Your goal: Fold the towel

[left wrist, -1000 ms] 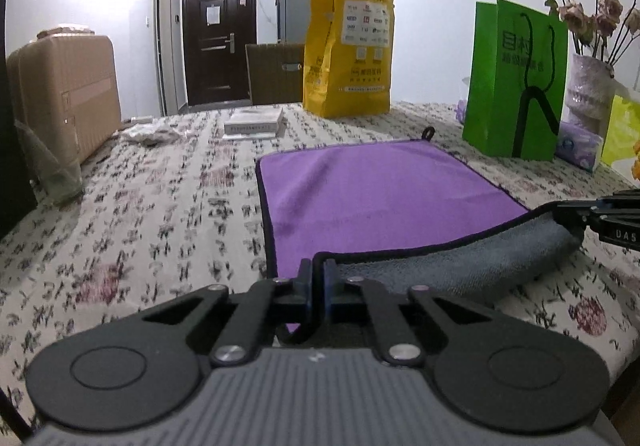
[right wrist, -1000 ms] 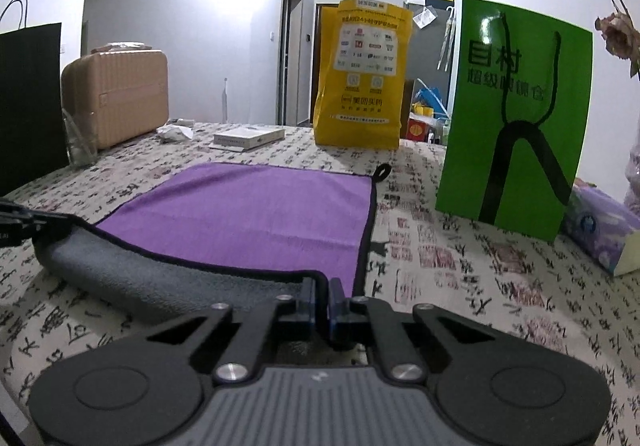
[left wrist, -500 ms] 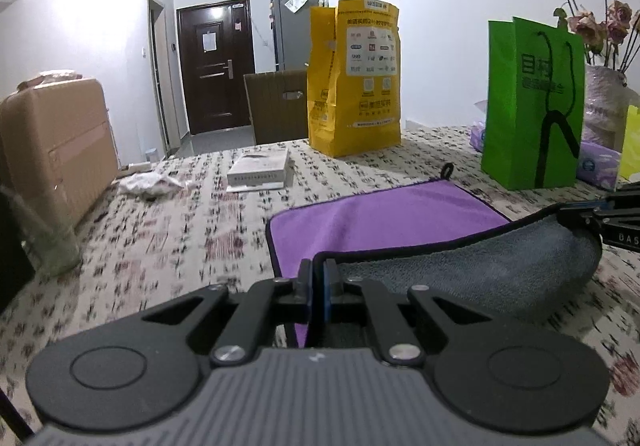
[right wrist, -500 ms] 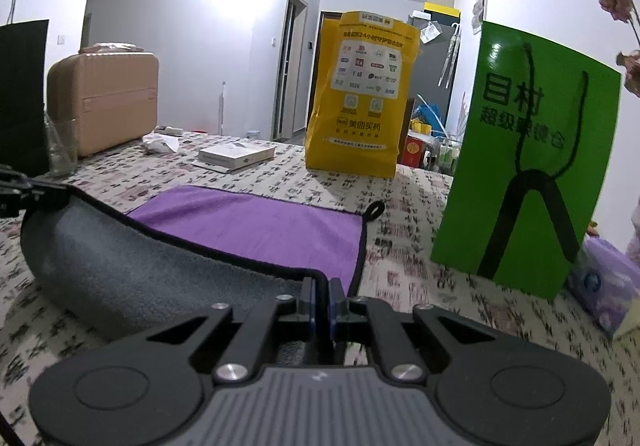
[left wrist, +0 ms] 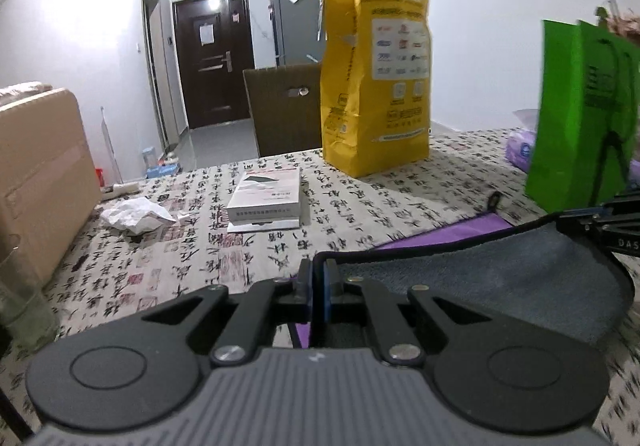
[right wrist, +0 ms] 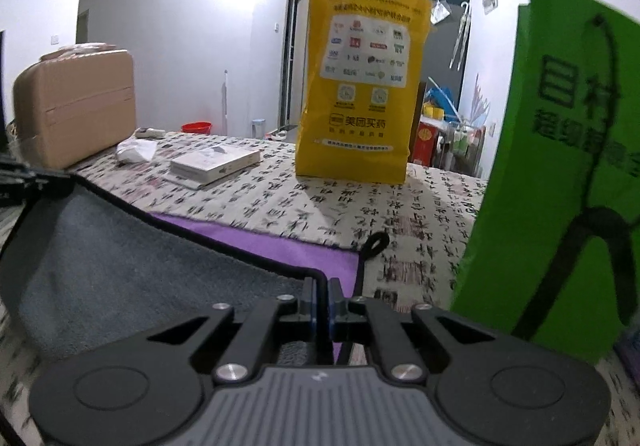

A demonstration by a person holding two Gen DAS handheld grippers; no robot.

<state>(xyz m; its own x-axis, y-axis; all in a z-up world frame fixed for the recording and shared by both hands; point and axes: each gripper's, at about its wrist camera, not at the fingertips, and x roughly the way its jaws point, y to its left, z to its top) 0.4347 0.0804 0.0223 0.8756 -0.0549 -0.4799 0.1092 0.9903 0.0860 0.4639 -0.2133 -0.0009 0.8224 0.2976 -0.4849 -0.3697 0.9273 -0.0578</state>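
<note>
Between both closed jaws, towel [left wrist: 500, 270] edge hangs lifted.

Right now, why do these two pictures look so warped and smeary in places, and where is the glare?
Left wrist view: fisheye bends the walls and darkens the corners; the green bag and tablecloth edges smear with motion, while the left gripper pinching the towel stays sharp. Right wrist view: the ceiling lamp washes out the wall; the yellow bag casts a shadow; the right gripper is crisp.
</note>
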